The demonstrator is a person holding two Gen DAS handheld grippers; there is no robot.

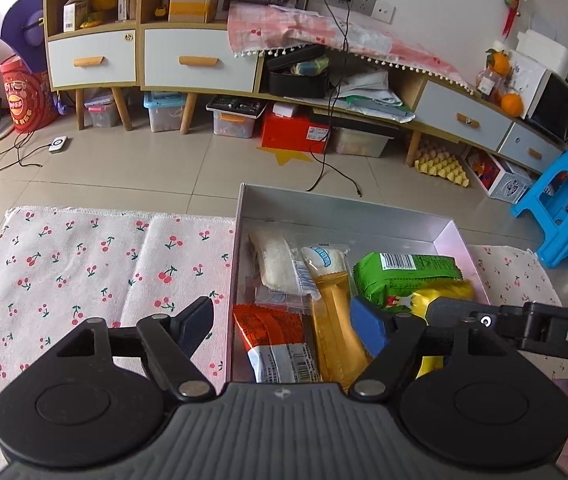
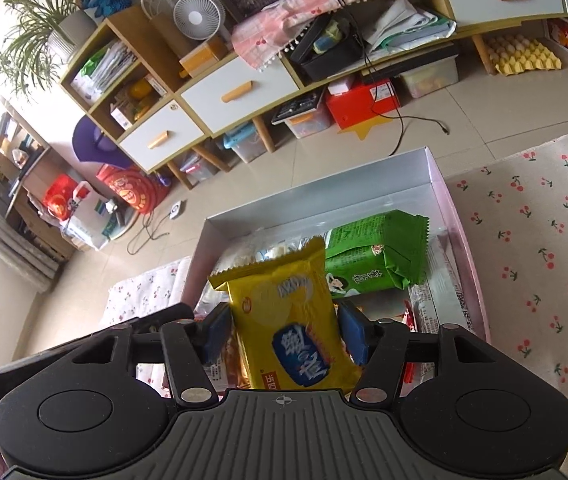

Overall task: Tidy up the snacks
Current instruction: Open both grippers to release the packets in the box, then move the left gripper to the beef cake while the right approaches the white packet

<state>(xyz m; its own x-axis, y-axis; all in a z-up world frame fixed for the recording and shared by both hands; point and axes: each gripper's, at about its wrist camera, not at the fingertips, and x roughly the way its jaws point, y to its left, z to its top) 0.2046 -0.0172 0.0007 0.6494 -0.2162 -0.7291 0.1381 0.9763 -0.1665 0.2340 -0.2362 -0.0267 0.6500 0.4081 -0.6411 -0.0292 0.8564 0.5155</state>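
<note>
A shallow white box [image 1: 347, 216] lies on the cherry-print cloth [image 1: 84, 264] and holds several snack packs: a green pack [image 1: 407, 276], a gold stick pack [image 1: 335, 320], an orange pack [image 1: 272, 340] and white packs [image 1: 280, 264]. My left gripper [image 1: 284, 324] is open and empty, straddling the box's left wall. My right gripper [image 2: 284, 328] is shut on a yellow snack pack [image 2: 291, 320] and holds it over the box [image 2: 435, 184], beside the green pack [image 2: 375, 256]. The right gripper also shows in the left wrist view [image 1: 455, 312], with the yellow pack [image 1: 439, 292].
Behind the box is tiled floor [image 1: 164, 168] with loose cables [image 1: 335, 180]. A long cabinet [image 1: 204, 60] with bins under it lines the wall. A blue plastic stool [image 1: 563, 204] stands at the right. The cloth [image 2: 543, 240] extends on both sides of the box.
</note>
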